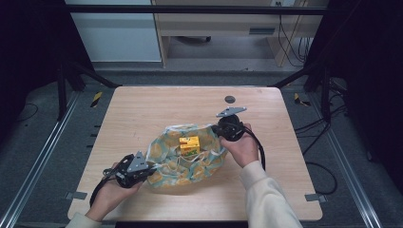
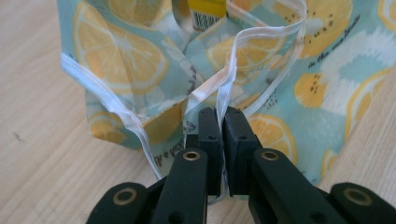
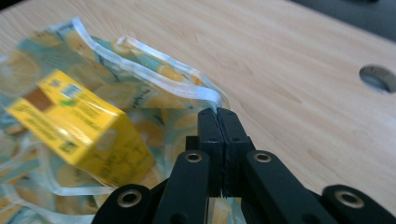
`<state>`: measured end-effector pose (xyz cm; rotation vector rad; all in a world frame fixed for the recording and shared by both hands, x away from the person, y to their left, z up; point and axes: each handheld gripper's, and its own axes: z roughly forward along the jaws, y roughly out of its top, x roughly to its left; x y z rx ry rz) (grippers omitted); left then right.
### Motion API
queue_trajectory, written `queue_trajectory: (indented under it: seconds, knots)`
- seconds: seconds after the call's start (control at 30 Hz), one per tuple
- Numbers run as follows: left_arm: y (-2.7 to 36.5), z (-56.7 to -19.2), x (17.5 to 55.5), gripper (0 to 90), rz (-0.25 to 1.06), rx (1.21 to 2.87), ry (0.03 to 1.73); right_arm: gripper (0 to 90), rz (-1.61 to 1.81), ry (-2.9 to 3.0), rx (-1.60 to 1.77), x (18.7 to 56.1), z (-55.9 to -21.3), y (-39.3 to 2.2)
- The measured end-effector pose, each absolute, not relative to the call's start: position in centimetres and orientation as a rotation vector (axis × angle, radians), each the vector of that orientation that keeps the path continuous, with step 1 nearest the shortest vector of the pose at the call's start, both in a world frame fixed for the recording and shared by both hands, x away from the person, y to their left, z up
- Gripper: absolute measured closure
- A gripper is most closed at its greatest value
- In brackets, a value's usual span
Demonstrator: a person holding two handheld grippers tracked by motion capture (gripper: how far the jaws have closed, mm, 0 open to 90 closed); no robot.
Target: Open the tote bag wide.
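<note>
Nearby, a yellow carton (image 1: 189, 145) sits on the lemon-print bag (image 1: 164, 147).

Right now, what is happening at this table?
A person works on a lemon-print bag lying on the table, a gripper in each hand. The left gripper is shut on the bag's white ribbon at the near side. The right gripper is shut on the bag's rim at the far side. A yellow box sits in the bag's open mouth.
</note>
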<state>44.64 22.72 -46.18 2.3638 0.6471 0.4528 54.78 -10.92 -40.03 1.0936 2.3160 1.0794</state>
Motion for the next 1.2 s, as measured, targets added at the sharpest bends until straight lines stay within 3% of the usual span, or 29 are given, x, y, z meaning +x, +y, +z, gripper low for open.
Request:
queue_trajectory:
  seconds: [0.27, 0.53, 0.6, 0.73, 0.83, 0.97, 1.2]
  knots:
    - [22.6, -47.1, 44.7, 85.6, 0.397, 2.416, 0.650, 88.7, 1.001, 2.363, 1.186, 56.3, -43.5, -11.4]
    - [22.4, -47.4, 44.2, 85.6, 0.376, 2.437, 0.636, 85.6, 0.990, 2.364, 1.218, 56.4, -44.5, -11.9]
    - [22.4, -47.4, 44.1, 85.2, 0.379, 2.438, 0.634, 82.3, 0.994, 2.362, 1.231, 56.2, -44.6, -12.0]
    - [22.7, -47.3, 44.1, 80.3, 0.404, 2.407, 0.659, 66.9, 1.033, 2.316, 1.216, 55.6, -44.1, -12.2]
    - [23.0, -47.0, 44.1, 72.7, 0.433, 2.370, 0.683, 54.3, 1.067, 2.254, 1.212, 55.1, -42.8, -12.3]
    - [23.2, -46.5, 43.9, 50.2, 0.481, 2.321, 0.728, 38.3, 1.078, 2.217, 1.192, 54.3, -41.0, -12.2]
    - [23.5, -44.9, 43.3, 26.3, 0.517, 2.240, 0.744, 26.7, 1.130, 2.157, 1.161, 52.5, -38.3, -12.5]
